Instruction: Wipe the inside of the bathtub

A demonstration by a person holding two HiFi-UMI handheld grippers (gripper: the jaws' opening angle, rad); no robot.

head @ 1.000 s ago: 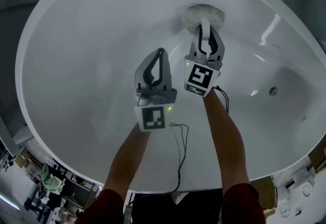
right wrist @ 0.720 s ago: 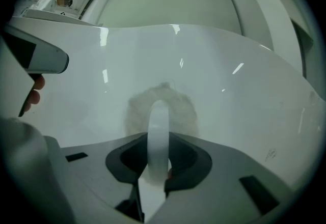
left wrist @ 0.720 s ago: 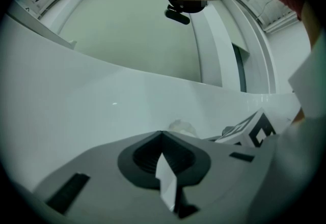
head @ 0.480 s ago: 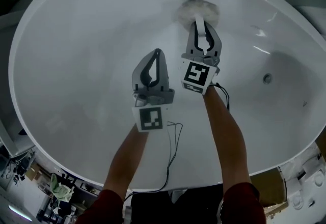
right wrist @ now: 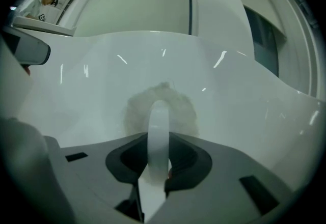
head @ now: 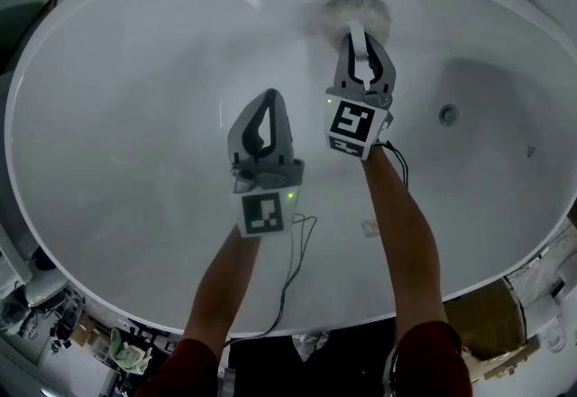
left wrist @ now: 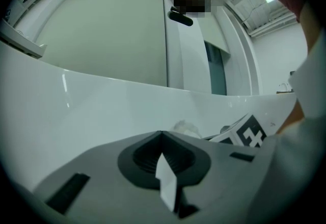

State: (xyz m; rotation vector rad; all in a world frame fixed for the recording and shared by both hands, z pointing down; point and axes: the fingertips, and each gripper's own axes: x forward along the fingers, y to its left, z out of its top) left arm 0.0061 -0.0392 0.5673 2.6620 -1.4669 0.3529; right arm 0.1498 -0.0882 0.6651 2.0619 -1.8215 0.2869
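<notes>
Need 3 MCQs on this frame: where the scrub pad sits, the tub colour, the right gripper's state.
1. Where is the fluffy pad?
A. against the bathtub's far inner wall
B. on the near rim
C. outside the tub

2. What colour is the bathtub?
A. black
B. white
C. green

3. What is the state of the right hand-held gripper?
A. open and empty
B. shut on the pad's white handle
C. shut on a cable

Answers:
1 A: the head view shows the pad pressed to the far wall.
2 B: the tub's whole surface is white.
3 B: the right gripper view shows the jaws clamping the handle.
</notes>
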